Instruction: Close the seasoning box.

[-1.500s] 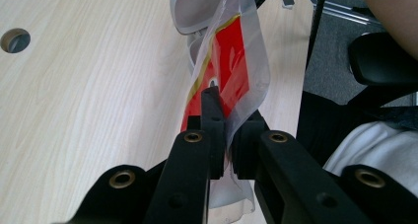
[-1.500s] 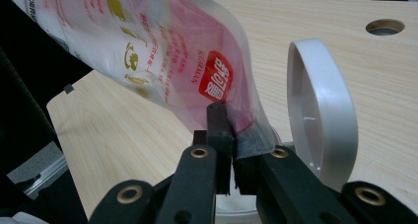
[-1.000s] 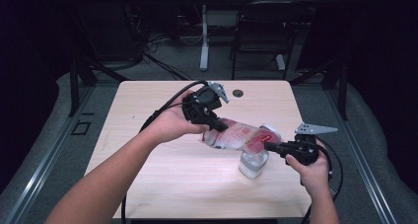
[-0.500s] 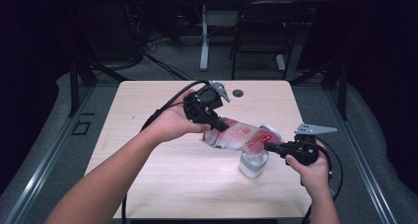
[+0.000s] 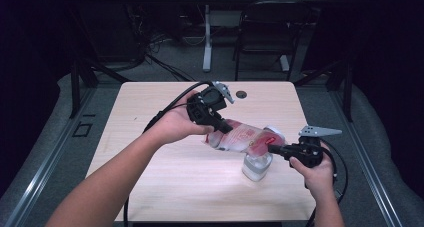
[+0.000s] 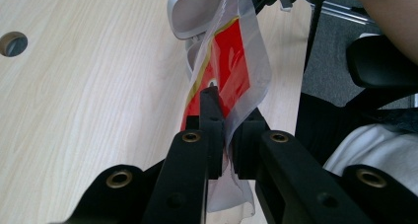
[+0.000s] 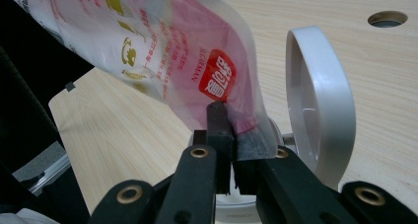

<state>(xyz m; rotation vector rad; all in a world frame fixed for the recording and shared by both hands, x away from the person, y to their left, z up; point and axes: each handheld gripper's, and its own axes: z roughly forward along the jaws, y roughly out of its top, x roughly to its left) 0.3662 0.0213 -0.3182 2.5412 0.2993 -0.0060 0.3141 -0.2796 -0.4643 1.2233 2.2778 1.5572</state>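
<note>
Pouch: plastic pouch (image 5: 245,139) hangs between my grippers, above the table (image 5: 150,112) and over the white container (image 5: 256,167).
Left gripper (image 5: 222,128): clamped on the pouch's one end.
Right gripper (image 5: 272,148): clamped on its other end, beside the container's raised lid (image 7: 320,100).

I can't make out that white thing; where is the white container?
In the high view the white container stands on the table's right half, under the plastic pouch, just left of the right gripper.

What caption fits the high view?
Two hand-held grippers, left gripper and right gripper, pinch a plastic pouch above a white container.
</note>
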